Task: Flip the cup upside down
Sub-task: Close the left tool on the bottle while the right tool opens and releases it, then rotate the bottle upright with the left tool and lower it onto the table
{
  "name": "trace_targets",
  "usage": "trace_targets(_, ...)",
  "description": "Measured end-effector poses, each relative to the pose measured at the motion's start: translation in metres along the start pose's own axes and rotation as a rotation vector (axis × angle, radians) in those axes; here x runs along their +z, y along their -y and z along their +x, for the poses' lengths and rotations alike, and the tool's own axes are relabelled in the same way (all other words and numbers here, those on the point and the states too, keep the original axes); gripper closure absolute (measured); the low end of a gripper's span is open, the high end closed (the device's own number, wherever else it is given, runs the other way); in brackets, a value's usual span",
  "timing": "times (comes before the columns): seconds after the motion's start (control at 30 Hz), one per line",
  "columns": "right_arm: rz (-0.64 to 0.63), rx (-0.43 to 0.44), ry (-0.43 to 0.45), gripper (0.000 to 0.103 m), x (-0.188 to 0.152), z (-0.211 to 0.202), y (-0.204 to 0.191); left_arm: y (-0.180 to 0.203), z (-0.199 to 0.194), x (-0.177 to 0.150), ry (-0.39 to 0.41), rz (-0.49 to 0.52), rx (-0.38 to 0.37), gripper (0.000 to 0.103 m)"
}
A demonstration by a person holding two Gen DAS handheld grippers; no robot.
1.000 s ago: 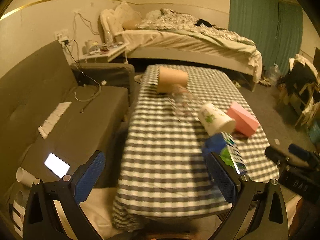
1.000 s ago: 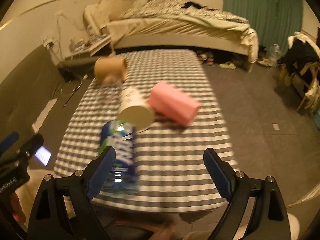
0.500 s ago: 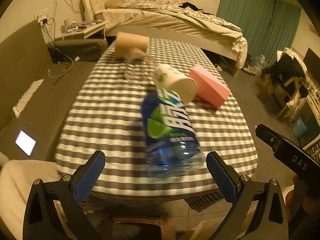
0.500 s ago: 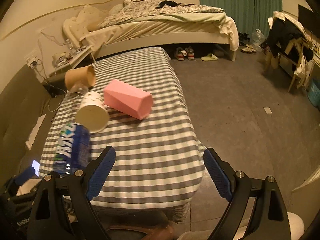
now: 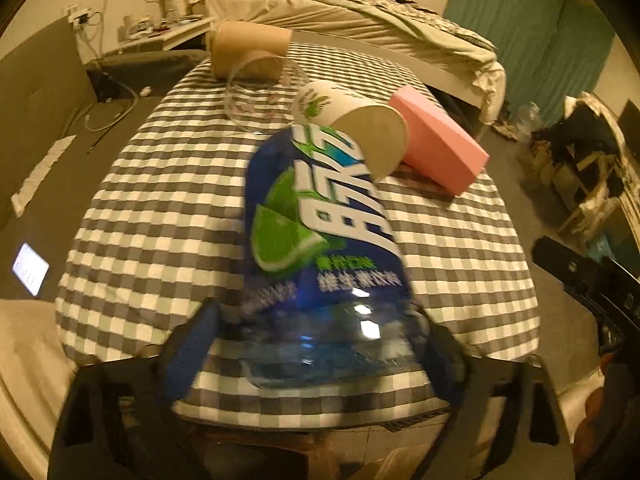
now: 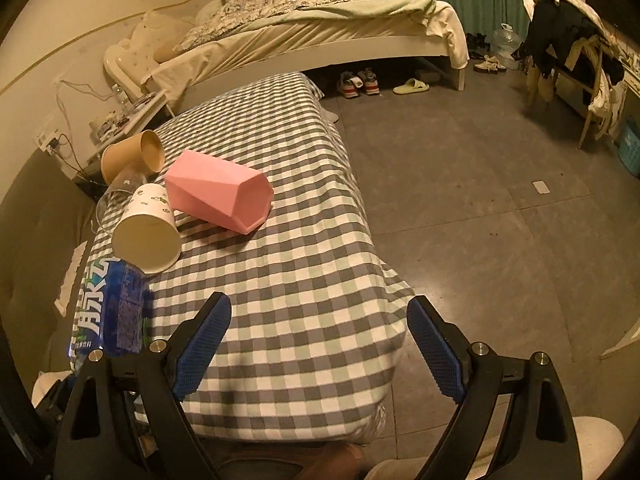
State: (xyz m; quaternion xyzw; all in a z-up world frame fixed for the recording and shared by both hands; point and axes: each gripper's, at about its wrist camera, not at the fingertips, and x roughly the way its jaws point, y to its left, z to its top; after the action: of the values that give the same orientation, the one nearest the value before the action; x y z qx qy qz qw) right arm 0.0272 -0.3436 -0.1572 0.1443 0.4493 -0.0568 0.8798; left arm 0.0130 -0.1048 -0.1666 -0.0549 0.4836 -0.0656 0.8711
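- The blue bottle (image 5: 320, 232) lies on its side, its label showing a lime slice and big white Chinese characters I can't make out.
- The left gripper (image 5: 320, 344) has its blue pads at either side of the bottle's clear base; whether they press it I cannot tell.
- The white paper cup (image 6: 146, 232) lies tipped over, mouth toward the table's near end, its rim over the bottle's far end, just beside the pink faceted cup (image 6: 220, 196).
- The right gripper (image 6: 320, 344) is spread wide and empty over the near edge of the checked tablecloth (image 6: 304, 280); bare cloth lies ahead of it.
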Motion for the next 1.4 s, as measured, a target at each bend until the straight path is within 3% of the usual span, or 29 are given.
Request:
trace_targets(0.03,-0.002,0.004,-0.002,0.013,0.001,0.002,-0.001,0.001,0.000,0.001,-0.002,0.012,-0.004,0.029)
trace_targets(0.5,-0.002,0.017,0.003,0.013,0.005,0.005,-0.007,-0.002,-0.034,0.023,-0.052,0.137,0.057,0.029)
trace_targets(0.87,-0.020,0.015,0.000,0.013,0.004,0.005,-0.011,-0.012,-0.032,0.054,-0.109,0.118,0.069,0.029)
trace_targets(1.13,-0.023,0.008,-0.008,0.013,0.004,0.008,-0.012,-0.015,-0.021,0.083,-0.106,0.106,0.060,0.029)
trace_targets(1.4,-0.023,0.001,-0.014,0.013,0.004,0.012,-0.011,-0.017,-0.004,0.093,-0.116,0.106,0.073,0.029)
